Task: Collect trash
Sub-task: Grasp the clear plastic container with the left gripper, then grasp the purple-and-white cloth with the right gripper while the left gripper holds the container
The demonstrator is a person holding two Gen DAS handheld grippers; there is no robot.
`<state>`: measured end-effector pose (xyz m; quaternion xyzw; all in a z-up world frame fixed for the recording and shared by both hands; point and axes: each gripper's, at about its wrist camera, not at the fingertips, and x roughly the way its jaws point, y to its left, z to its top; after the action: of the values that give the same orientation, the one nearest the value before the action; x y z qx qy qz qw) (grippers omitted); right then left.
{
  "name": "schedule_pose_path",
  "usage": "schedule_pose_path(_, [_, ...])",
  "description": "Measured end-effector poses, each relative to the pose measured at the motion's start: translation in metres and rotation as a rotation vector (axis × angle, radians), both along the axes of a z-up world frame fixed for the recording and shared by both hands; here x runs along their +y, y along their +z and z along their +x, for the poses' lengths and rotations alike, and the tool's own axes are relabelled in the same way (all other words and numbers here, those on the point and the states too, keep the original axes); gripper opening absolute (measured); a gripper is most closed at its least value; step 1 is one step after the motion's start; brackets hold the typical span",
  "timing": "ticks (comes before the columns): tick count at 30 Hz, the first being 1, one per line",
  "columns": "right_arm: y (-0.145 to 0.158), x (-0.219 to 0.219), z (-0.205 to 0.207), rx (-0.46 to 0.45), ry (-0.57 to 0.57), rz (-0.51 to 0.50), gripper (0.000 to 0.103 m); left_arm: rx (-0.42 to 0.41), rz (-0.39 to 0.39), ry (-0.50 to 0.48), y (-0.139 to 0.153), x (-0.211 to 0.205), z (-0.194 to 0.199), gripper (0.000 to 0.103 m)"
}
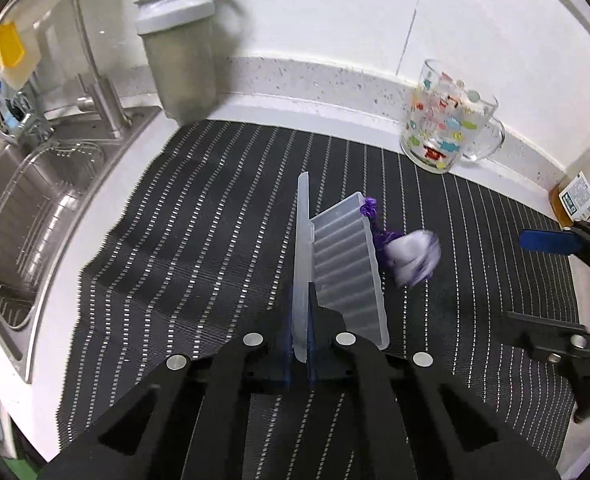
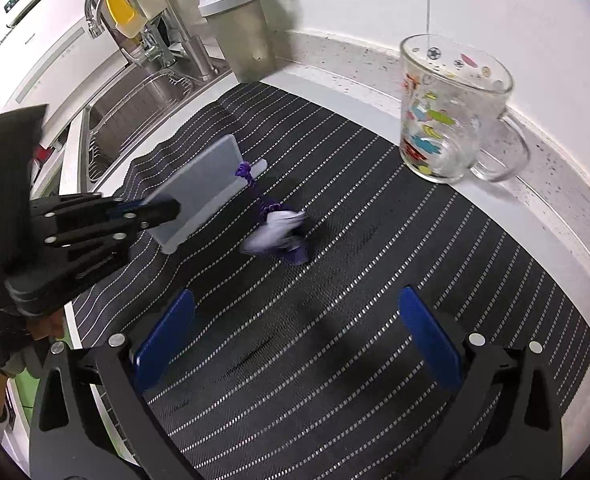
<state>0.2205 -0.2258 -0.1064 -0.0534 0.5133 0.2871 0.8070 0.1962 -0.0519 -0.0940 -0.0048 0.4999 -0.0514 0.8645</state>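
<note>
A translucent hinged plastic box (image 1: 345, 268) stands open on the black striped mat (image 1: 199, 240). My left gripper (image 1: 301, 344) is shut on the upright lid edge of that box (image 2: 199, 192). Beside the box lies a crumpled purple and white wrapper (image 1: 409, 254), blurred, with a purple twisted strand running up to the box corner. In the right wrist view the wrapper (image 2: 277, 234) lies ahead of my right gripper (image 2: 299, 336), which stands open above the mat (image 2: 335, 320) with nothing between its blue pads (image 2: 167, 336).
A printed glass mug (image 2: 451, 112) stands at the mat's far right corner. A grey lidded container (image 1: 179, 52) stands by the wall, next to the steel sink (image 1: 27, 216) with tap and wire rack. A labelled jar (image 1: 587, 192) is at the right edge.
</note>
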Motion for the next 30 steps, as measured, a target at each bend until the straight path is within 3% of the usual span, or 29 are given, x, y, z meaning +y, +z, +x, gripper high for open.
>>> schedule_pose_path(18, [-0.034, 0.059, 0.03, 0.023, 0.111, -0.033, 0.098, -0.038, -0.011, 0.082, 0.015, 0.037, -0.015, 0.006])
schedule_pose_path(20, [-0.041, 0.066, 0.033, 0.037, 0.135, -0.042, 0.075, -0.037, -0.015, 0.092, 0.015, 0.041, -0.017, 0.006])
schedule_pose_path(25, [-0.044, 0.074, 0.031, 0.041, 0.172, -0.045, 0.046, -0.032, -0.03, 0.117, 0.013, 0.047, -0.025, 0.006])
schedule_pose_path(30, [-0.035, 0.074, 0.024, 0.023, 0.188, -0.044, 0.024, -0.033, -0.044, 0.139, 0.016, 0.05, -0.034, 0.006])
